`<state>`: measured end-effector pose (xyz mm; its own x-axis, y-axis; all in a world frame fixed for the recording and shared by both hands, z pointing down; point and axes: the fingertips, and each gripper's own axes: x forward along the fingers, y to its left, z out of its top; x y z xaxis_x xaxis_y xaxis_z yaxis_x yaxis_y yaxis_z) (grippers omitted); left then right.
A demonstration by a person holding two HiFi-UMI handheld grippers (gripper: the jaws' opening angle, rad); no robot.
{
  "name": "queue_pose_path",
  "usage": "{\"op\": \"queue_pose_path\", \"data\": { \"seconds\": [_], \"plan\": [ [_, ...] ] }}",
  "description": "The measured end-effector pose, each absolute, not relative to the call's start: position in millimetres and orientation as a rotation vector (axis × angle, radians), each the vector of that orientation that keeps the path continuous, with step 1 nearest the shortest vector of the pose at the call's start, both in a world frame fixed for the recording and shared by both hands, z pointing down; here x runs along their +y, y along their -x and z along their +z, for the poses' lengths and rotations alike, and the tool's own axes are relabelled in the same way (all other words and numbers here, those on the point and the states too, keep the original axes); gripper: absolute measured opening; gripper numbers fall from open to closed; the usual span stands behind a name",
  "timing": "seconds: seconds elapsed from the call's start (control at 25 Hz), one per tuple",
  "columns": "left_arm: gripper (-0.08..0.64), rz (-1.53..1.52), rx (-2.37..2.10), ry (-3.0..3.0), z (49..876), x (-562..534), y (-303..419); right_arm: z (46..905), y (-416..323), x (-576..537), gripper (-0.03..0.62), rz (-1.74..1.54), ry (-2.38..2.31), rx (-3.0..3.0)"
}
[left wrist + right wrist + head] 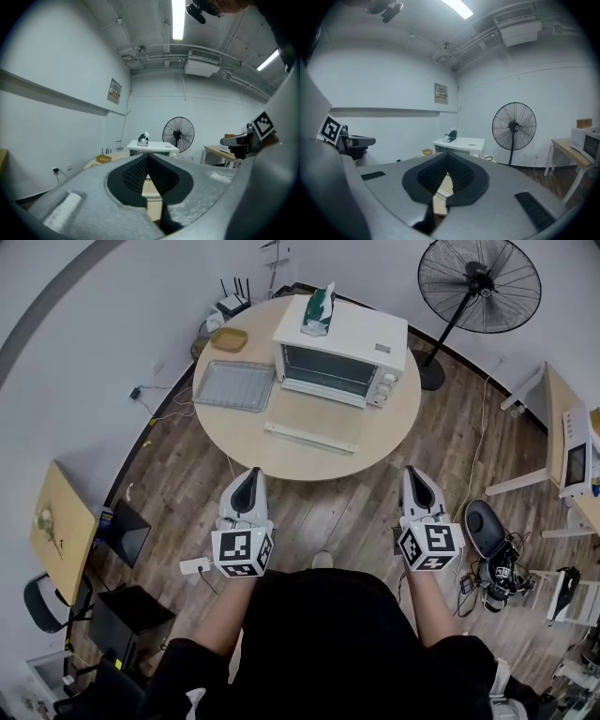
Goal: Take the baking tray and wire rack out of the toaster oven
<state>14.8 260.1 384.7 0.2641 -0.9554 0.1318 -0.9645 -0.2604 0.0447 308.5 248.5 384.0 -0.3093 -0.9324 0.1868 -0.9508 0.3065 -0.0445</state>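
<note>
Head view is showing you standing back from the round pale wooden table [375, 442], both tongs hanging well short of its edge. Your left gripper [250, 474] and right gripper [413, 472] are each keeping jaws pressed together, gripping nothing. The grey rectangular metal baking tray [234, 385] is lying on the table just left of the white boxy toaster oven [352, 338], so that half is looking done. The wire rack I am not finding for sure: a faint grid on the tray may be it, or it is sitting inside the oven, whose window is reading dark with the door looking closed. The tray is otherwise carrying nothing. The small yellow-brown dish [229, 338] is sitting behind it, contents unclear.
</note>
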Motion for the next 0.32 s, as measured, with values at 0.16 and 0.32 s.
{"op": "queue_pose_path", "data": {
  "seconds": [0.16,0.32],
  "plan": [
    [0.018,0.133,-1.847,-2.424,380,259,-20,384,-314,249,0.0,0.218,-1.774,-2.43],
    [0.018,0.17,-1.862,-2.464,377,260,-28,386,-320,251,0.0,0.212,-1.781,-2.425]
  ]
}}
